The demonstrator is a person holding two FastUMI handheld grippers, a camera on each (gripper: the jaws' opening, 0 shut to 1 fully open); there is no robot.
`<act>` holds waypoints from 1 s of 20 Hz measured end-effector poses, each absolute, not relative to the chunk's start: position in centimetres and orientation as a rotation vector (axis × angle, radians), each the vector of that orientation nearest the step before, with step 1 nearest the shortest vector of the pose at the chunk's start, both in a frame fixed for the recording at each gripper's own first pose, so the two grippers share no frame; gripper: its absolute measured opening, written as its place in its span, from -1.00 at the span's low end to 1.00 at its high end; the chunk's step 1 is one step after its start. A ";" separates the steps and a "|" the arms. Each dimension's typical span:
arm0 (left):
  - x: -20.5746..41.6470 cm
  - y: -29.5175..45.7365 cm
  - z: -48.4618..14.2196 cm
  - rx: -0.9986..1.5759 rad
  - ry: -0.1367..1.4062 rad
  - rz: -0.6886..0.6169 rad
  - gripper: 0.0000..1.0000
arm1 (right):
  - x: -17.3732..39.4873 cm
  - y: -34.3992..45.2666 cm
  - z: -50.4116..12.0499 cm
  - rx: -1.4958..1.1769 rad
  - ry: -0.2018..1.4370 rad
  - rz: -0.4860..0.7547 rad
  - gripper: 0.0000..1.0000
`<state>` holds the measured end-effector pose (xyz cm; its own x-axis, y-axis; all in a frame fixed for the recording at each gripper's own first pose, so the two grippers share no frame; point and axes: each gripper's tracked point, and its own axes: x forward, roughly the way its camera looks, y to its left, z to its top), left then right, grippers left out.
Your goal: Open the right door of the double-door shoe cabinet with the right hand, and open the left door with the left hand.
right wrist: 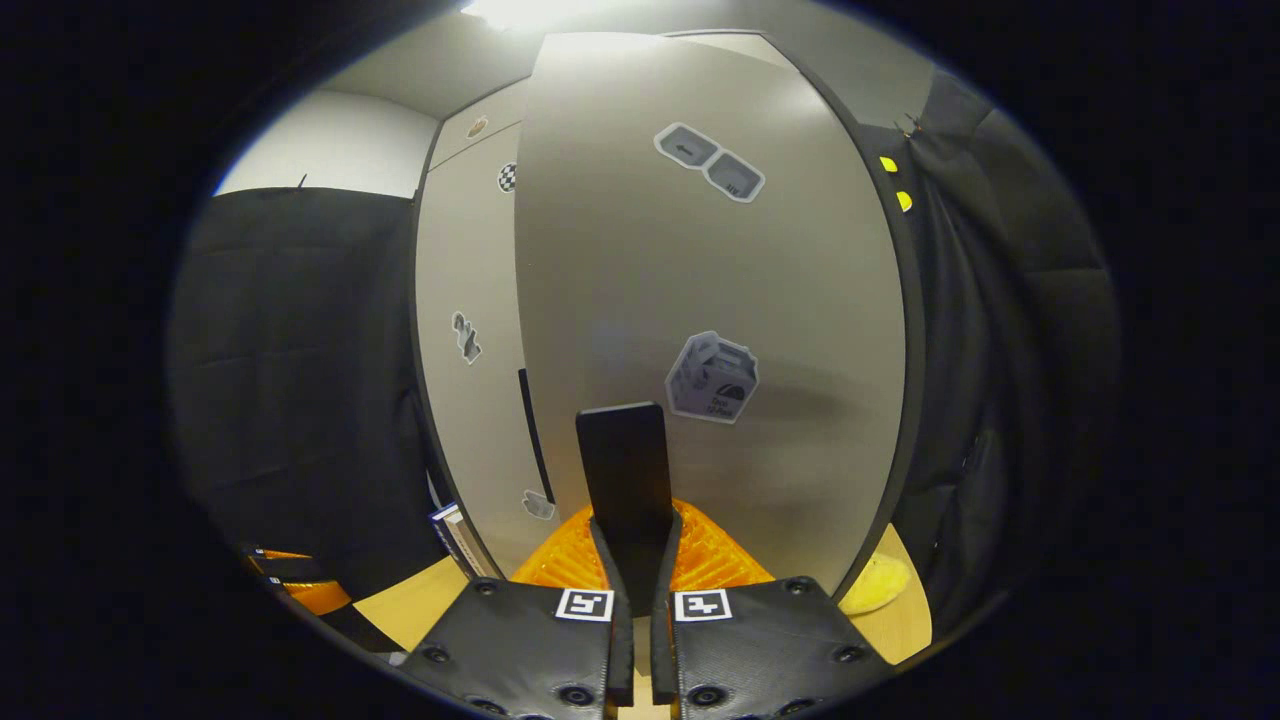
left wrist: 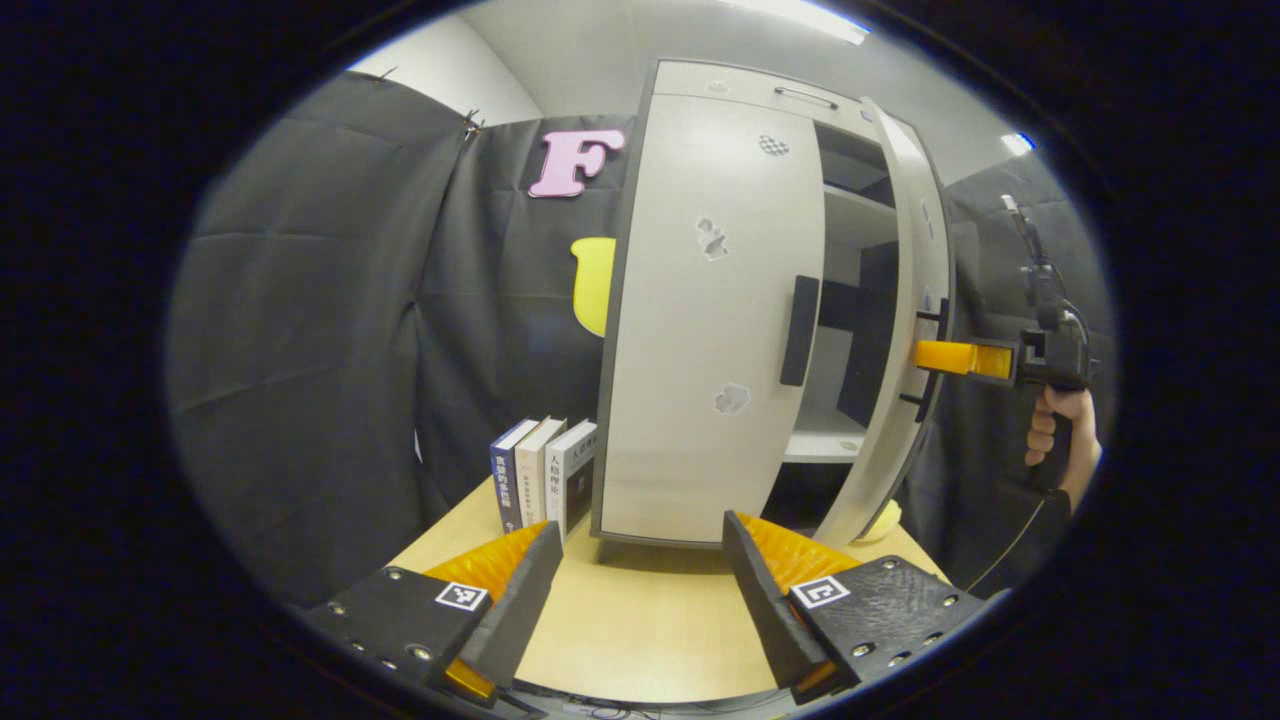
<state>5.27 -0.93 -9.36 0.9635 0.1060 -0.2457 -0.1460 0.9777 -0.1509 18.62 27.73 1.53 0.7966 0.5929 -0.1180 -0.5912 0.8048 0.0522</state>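
The white double-door shoe cabinet [left wrist: 700,300] stands on a wooden table [left wrist: 620,620]. Its left door [left wrist: 690,330] is closed, with a black handle [left wrist: 798,330] on its right edge. The right door [left wrist: 915,300] is swung partly open, and shelves show inside. In the left gripper view my right gripper [left wrist: 940,357], held by a hand [left wrist: 1060,430], meets that door's edge. In the right gripper view my right gripper [right wrist: 635,525] is shut on the right door's black handle [right wrist: 622,450]. My left gripper [left wrist: 640,570] is open, low over the table, short of the left door.
Three books [left wrist: 545,475] stand upright against the cabinet's left side. A yellow object [left wrist: 885,522] lies on the table below the open door. Black cloth walls close in the booth behind and on both sides.
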 end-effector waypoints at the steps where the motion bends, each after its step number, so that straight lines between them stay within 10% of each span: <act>1: 5.0 -1.9 -9.5 -0.167 0.243 0.130 0.87 | 18.4 27.5 1.5 0.015 0.130 0.651 -0.83; 20: -1.1 -13.0 -7.5 -0.158 0.212 0.202 0.87 | 17.5 19.6 1.4 0.087 0.128 0.728 -0.91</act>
<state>-1.15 -13.02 -7.55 0.9575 0.1818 -0.2240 -0.2150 0.9674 -0.1337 17.54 19.60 1.43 0.7395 0.6676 -0.0863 -0.6571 0.7437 0.1232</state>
